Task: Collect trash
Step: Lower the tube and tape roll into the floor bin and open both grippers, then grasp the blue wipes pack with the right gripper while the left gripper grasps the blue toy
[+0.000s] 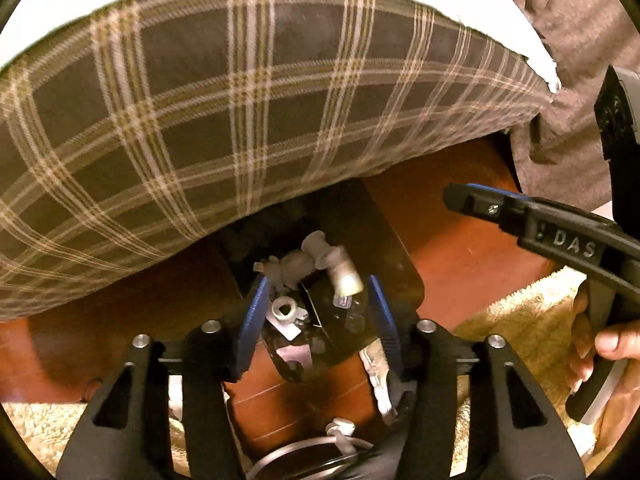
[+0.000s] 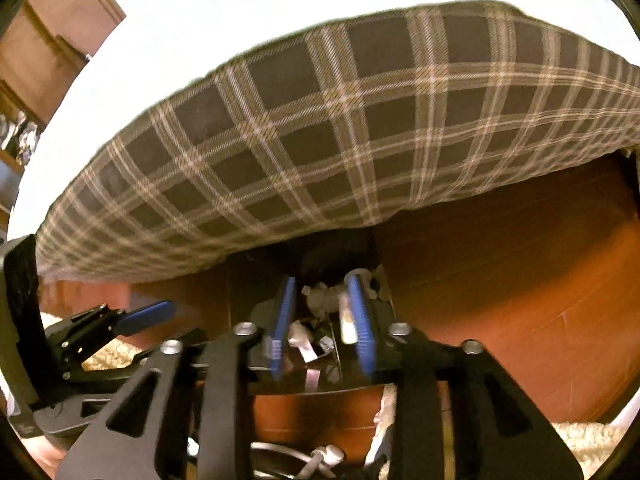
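A black bin (image 1: 384, 240) stands against the reddish wooden bed frame, under a hanging plaid cover. It holds pale trash (image 1: 304, 264): crumpled tissue, a small tube and plastic bits. My left gripper (image 1: 318, 300) is open above the bin with nothing between its blue pads. My right gripper (image 2: 324, 316) is open over the same bin (image 2: 240, 300), with tissue and wrappers (image 2: 324, 300) below its pads. The right gripper also shows at the right of the left wrist view (image 1: 480, 200). The left gripper shows at the lower left of the right wrist view (image 2: 144, 316).
The plaid bed cover (image 1: 240, 100) overhangs the bin, with a white sheet (image 2: 240, 20) above it. The wooden bed frame (image 2: 520, 280) runs left and right. A shaggy cream rug (image 1: 520, 320) covers the floor. White cables (image 1: 340, 432) lie below the grippers.
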Motion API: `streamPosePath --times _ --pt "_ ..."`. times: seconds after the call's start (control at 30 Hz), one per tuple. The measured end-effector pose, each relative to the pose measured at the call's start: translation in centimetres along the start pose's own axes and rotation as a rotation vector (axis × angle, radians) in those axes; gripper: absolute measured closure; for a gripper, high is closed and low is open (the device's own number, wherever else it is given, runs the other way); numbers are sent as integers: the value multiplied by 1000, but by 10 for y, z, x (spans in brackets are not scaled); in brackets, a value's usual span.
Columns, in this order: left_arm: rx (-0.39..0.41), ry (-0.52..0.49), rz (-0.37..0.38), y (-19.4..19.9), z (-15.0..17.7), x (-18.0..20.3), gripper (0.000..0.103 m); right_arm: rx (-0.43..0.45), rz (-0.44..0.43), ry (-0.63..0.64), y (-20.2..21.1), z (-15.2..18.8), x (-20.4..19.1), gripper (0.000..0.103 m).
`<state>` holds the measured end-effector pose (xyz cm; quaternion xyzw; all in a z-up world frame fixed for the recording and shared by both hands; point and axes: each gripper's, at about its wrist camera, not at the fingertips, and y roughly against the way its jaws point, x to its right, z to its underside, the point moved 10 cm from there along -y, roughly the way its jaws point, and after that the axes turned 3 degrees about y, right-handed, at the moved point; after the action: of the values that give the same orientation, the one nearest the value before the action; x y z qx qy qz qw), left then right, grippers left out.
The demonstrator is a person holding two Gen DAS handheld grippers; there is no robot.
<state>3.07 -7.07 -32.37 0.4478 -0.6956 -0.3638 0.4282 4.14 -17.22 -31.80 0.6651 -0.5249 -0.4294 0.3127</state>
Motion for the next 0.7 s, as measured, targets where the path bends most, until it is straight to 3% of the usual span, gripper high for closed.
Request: streamPosePath --times 0.07,0.17,0.23,0.37,0.53,0.7 --pt "13 2 -5 11 -3 -2 47 21 -7 -10 11 -4 4 56" --pt "54 3 11 37 -12 1 31 89 -20 -21 34 -20 7 29" --pt "94 -2 42 62 -22 5 26 146 -25 -34 54 -34 10 11" --pt "199 -8 54 112 -52 5 15 235 -65 -46 94 -69 14 10" --pt "346 -13 -24 174 -104 -17 8 314 -29 30 125 -118 -4 8" --pt "425 -12 -123 197 -164 -46 8 373 32 111 130 -177 -20 8"
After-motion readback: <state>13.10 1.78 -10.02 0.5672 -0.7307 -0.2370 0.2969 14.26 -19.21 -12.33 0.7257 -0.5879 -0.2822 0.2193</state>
